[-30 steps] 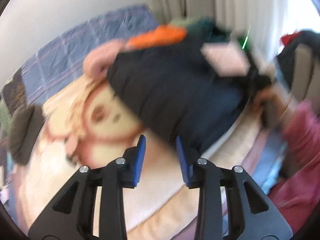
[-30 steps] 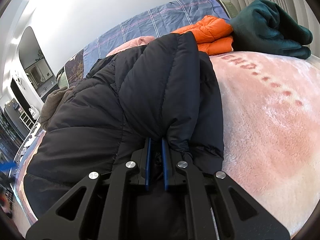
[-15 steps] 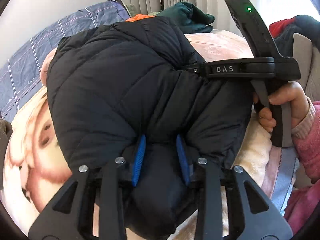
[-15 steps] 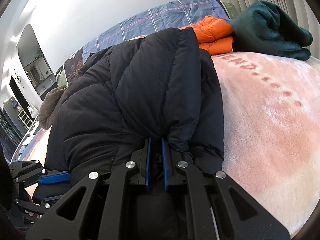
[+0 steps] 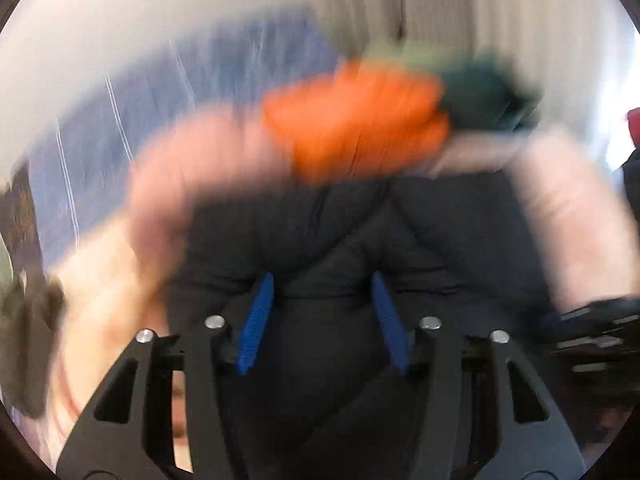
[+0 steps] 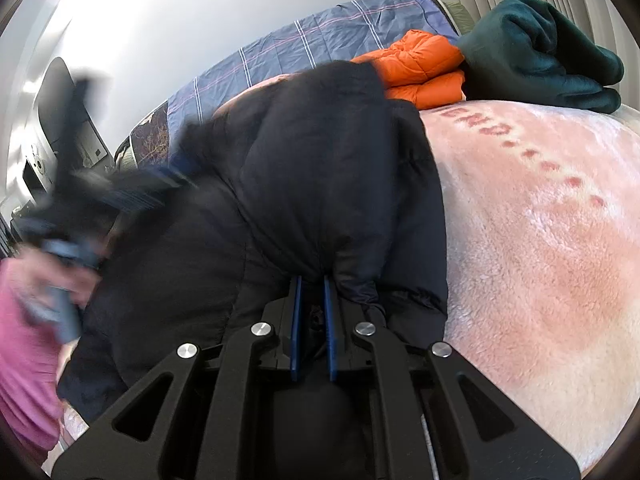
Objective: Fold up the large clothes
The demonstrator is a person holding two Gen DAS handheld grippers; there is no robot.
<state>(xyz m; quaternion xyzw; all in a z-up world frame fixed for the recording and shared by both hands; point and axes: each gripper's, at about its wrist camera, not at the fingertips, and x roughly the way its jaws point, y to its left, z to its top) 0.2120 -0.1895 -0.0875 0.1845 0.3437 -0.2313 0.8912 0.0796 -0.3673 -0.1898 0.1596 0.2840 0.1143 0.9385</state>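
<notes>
A: Where is the black puffer jacket (image 6: pixel 304 184) relative to the right gripper (image 6: pixel 313 292)?

B: Straight ahead of it and touching. The blue pads are nearly together, clamped on a bunched edge of the jacket, and the padded bulk rises just beyond the fingertips and spreads off to the gripper's left over the bed's pink fleece blanket (image 6: pixel 552 264).

A: And the left gripper (image 5: pixel 324 312)?

B: That view is heavily blurred. Its jaws have just been opening and stand apart; dark jacket fabric fills the space between and beyond them, but the pads do not press on it.

A: Anything else around?

B: Beyond the jacket, past the right gripper's tips and a little to the right, lies a folded orange jacket (image 6: pixel 420 68), with a dark green garment (image 6: pixel 536 52) beside it further right. At the far left of the right wrist view is a blurred pink sleeve (image 6: pixel 24 344).
</notes>
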